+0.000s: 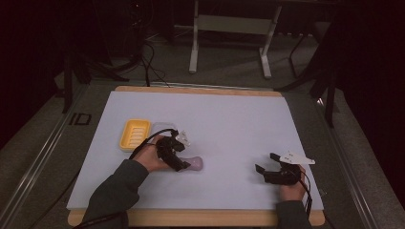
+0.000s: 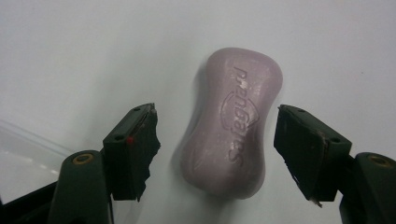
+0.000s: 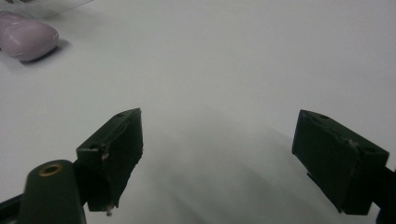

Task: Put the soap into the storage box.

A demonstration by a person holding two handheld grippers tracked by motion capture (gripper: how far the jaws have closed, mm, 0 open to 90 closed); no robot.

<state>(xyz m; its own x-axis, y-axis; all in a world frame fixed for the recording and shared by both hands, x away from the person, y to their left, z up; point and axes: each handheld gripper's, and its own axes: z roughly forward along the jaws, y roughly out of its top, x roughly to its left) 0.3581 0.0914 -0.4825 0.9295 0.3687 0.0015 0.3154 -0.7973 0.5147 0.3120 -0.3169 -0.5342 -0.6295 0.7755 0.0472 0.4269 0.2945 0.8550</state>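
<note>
A white mat covers the table, a yellow dish at its left. The left gripper hangs over a purple soap, jaws apart on either side, not touching. The right gripper rests apart, jaws wide.

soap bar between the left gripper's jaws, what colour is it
Pale purple soap bar, with an embossed logo; the left gripper view shows it best.

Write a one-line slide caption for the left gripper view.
Open left hand-held gripper straddles a lilac soap bar lying on the white table.
</note>
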